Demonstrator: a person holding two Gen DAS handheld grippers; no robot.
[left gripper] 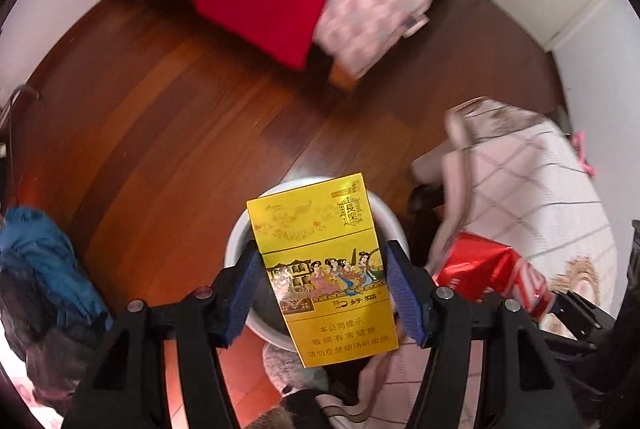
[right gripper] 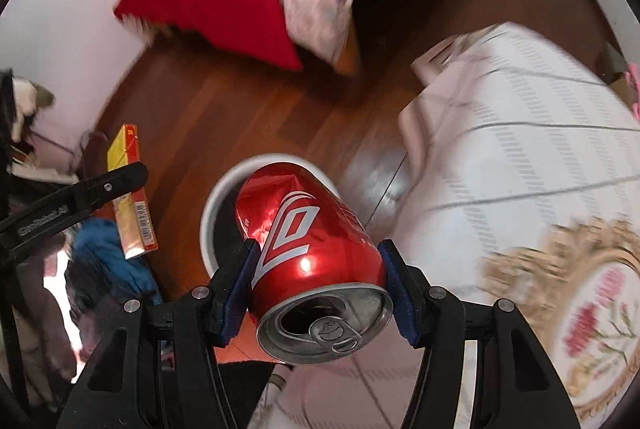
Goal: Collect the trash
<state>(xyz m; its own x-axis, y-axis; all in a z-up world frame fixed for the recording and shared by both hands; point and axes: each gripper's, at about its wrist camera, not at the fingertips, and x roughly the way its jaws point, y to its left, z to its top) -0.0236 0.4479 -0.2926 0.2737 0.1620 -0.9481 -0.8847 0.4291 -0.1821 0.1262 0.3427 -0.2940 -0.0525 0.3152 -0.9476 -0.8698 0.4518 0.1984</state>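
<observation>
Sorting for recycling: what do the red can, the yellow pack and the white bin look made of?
Red can: glossy painted metal, bare silvery top, dented. Yellow pack: printed card, likely foil-glossy, crisp flat edges. White bin: probably smooth plastic; only its rim shows.

Both wrist views angled down at the floor, close above a shared white bin (left gripper: 236, 241) (right gripper: 208, 213), side by side

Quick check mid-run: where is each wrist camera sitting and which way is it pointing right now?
Left wrist: on the left tool, looking down at the floor and bin; its fingers clamp a yellow pack.
Right wrist: on the right tool, also facing down; its fingers clamp a red can.
Shared: bin, floor, bed, and each other's load.
</observation>
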